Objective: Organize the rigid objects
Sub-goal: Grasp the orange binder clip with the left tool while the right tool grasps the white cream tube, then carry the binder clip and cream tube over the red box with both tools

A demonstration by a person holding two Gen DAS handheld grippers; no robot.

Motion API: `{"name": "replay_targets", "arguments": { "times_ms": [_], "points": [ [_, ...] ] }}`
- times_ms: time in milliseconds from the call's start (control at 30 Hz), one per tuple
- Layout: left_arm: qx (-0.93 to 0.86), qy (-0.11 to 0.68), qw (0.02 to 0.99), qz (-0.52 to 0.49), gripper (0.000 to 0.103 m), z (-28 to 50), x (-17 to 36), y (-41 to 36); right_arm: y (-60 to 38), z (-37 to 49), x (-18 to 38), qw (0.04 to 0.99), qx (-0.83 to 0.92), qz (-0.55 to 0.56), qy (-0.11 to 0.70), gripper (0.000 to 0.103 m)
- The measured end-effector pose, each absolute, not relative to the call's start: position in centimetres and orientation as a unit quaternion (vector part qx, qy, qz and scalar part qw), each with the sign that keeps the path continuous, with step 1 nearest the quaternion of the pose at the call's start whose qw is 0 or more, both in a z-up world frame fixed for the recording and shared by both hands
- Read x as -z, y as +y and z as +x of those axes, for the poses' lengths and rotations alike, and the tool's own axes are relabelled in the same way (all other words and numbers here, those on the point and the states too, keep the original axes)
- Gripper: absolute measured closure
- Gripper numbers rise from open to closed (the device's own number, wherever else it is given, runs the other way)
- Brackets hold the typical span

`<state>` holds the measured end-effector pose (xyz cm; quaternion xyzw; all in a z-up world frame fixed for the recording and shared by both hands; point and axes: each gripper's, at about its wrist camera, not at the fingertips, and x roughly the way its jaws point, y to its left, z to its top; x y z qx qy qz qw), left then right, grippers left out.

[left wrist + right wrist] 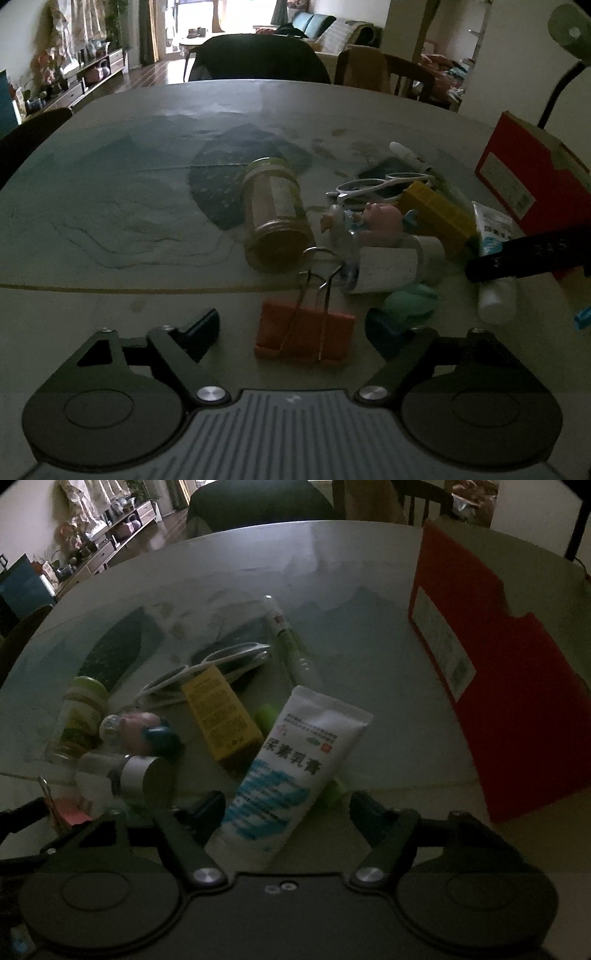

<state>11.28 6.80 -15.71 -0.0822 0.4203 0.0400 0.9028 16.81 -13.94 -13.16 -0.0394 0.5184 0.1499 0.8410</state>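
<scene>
My left gripper (293, 328) is open around an orange binder clip (304, 338) that lies on the table between its fingers. Behind the clip lie a glass jar (275, 214) on its side, a white bottle (391, 267), a pink pig toy (380, 218), white sunglasses (376, 186) and a yellow box (437, 212). My right gripper (288, 808) is open around the lower end of a white cream tube (291, 768). The yellow box (219, 716), the sunglasses (207, 672) and a slim tube (290, 642) lie beyond it.
A red box (506, 686) stands at the right of the table; it also shows in the left wrist view (532, 173). The patterned tabletop (129, 192) stretches to the left and far side. Dark chairs (258, 59) stand behind the table. A lamp (569, 33) is at the far right.
</scene>
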Motion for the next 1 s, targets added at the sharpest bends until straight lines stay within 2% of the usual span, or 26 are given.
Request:
{"name": "replay_targets", "arguments": {
  "times_ms": [100,167,267,400,1000],
  "points": [
    [-0.038,0.419,0.904,-0.079,0.033,11.4,15.6,6.7,-14.0,16.6,13.0,0.840,-0.149,-0.035,0.521,0.040],
    [-0.036,0.419,0.903,-0.086,0.037,11.5,15.5,6.8,-14.0,16.8,13.1,0.836,-0.151,-0.030,0.526,0.045],
    [-0.028,0.422,0.900,-0.105,0.050,11.5,15.3,7.0,-13.8,17.0,13.0,0.834,-0.151,-0.024,0.530,0.049],
    [-0.031,0.427,0.898,-0.097,0.051,11.7,15.1,6.7,-13.9,16.8,12.7,0.835,-0.153,-0.024,0.527,0.061],
    [-0.033,0.439,0.888,-0.133,0.052,10.7,13.0,6.2,-16.2,13.9,9.0,0.845,-0.186,-0.030,0.501,0.066]
  ]
}}
